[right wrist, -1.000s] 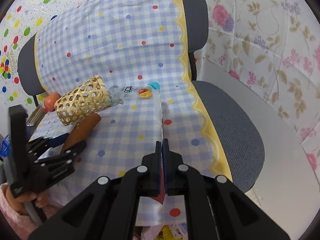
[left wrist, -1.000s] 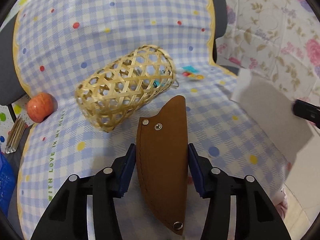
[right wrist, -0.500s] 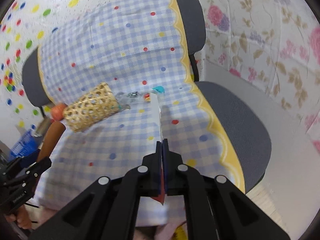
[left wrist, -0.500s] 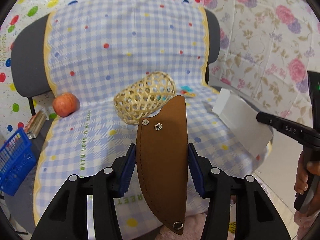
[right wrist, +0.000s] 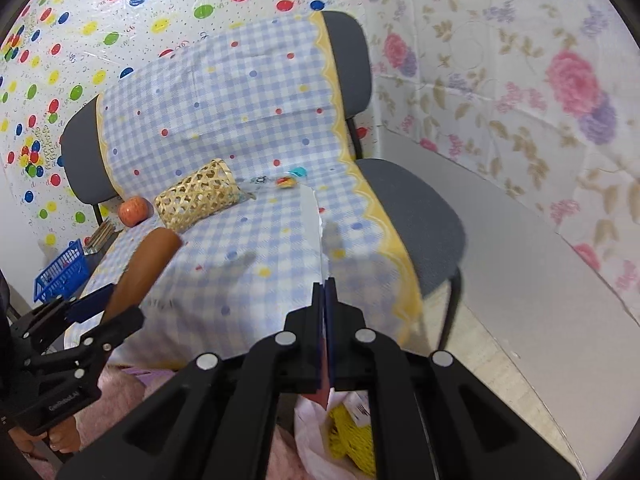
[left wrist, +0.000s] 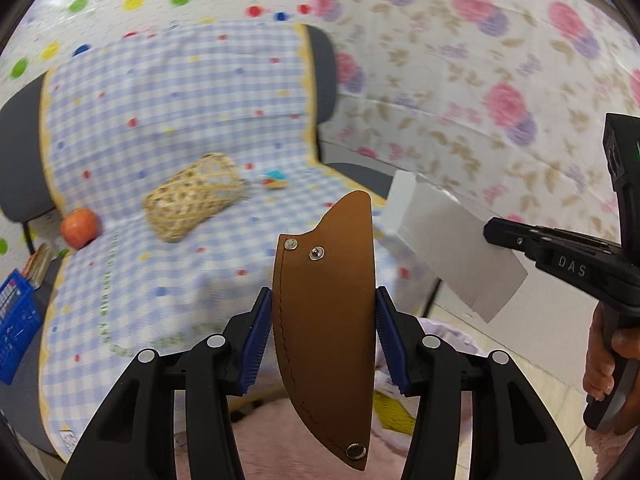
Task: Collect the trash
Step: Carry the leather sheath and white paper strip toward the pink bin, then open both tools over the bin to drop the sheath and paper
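Black hand-held gripper (left wrist: 324, 334), blue pads (left wrist: 256, 340), silver screws

Matt brown leather sheath (left wrist: 326, 320) with metal rivets, woven bamboo basket (left wrist: 192, 196), checked cloth cover (right wrist: 248, 120), thin white card (left wrist: 452, 248)

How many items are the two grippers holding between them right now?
2. The left gripper is clamped on a brown leather sheath; the right gripper is pinched shut on a white paper sheet. Nothing else appears gripped.

The bamboo basket (left wrist: 193, 196) is motion-blurred; the blue crate (left wrist: 16, 320) is cut off.
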